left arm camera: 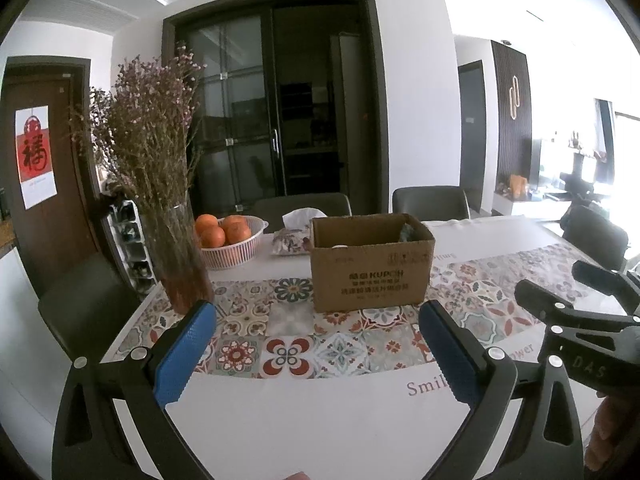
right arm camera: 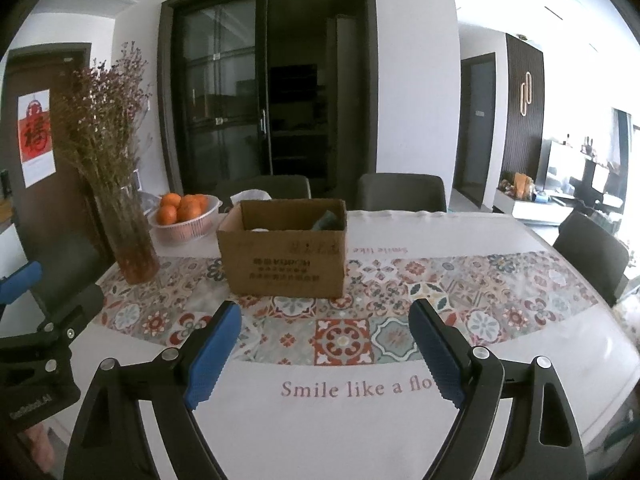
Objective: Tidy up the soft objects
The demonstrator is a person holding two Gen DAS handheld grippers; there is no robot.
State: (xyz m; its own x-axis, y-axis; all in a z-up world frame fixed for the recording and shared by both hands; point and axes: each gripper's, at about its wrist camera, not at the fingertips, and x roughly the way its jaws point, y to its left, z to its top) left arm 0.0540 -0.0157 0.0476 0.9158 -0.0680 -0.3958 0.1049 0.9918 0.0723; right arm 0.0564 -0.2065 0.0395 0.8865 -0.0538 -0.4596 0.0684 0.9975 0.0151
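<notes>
Left wrist view puts your left gripper point(left arm camera: 316, 324) low over the near edge of the bench point(left arm camera: 320, 420), its blue ribbed fingers point(left arm camera: 186, 354) spread wide with nothing between them. Going from the left: a glass vase point(left arm camera: 180, 256) of dried, wispy purple stems, then a white slotted plastic basket point(left arm camera: 236, 246) of smooth oranges, then a floral fabric tissue pouch point(left arm camera: 290, 240) with a white tissue puffed out of its top (the only soft thing lying outside the box that I can make out). Next comes the cardboard box point(left arm camera: 370, 264), matte brown, square-edged, its top open. Something dark and rumpled point(right arm camera: 330, 220) shows inside toward its right wall, and a pale bit sits lower on the left; what either is, you cannot tell from here.

By my reading the task is either nearly finished or barely started: the patterned tile-print runner point(right arm camera: 340, 332) and the glossy white cloth around the box carry no loose soft items in view.

Farther right, your right gripper point(right arm camera: 326, 334) hovers the same way, fingers parted and empty, aimed at the box front.
</notes>
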